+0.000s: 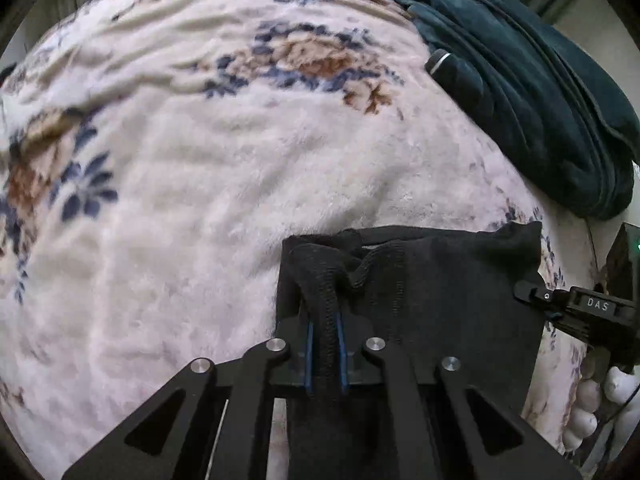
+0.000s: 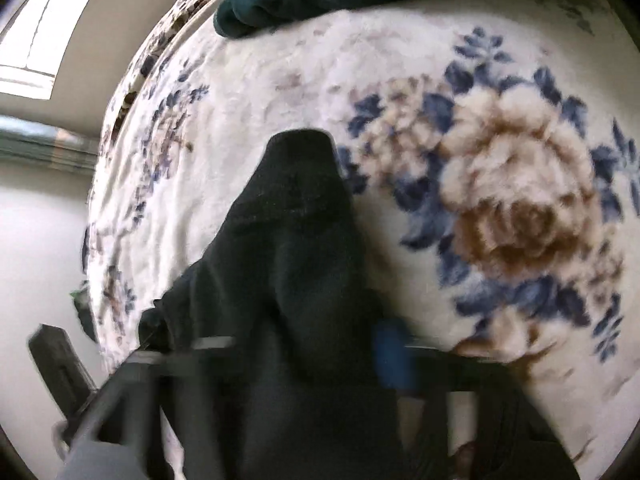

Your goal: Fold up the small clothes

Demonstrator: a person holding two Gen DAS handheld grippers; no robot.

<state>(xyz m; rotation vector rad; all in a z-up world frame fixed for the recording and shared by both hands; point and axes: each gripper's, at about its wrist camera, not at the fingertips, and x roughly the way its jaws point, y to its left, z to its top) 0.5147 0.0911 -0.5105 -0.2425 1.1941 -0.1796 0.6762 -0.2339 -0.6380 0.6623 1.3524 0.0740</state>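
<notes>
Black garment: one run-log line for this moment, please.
left gripper shut on black garment | right gripper blurred, grip unclear | garment on floral blanket

Bed covered by a plush white blanket (image 1: 224, 152) with blue-and-brown flower print. Dark teal blanket (image 1: 532, 92) bunched along the far edge, lying on the white one. Small dark cylinder with a silver end (image 1: 442, 65) rests against the teal folds. Window (image 2: 38, 36) at upper left of the right wrist view.

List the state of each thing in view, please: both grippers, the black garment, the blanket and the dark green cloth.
Left gripper: shut on black garment.
Right gripper: at the garment's edge, grip unclear.
Black garment: held, partly bunched.
Floral blanket: spread out, wrinkled.
Dark green cloth: crumpled, on the blanket.
</notes>
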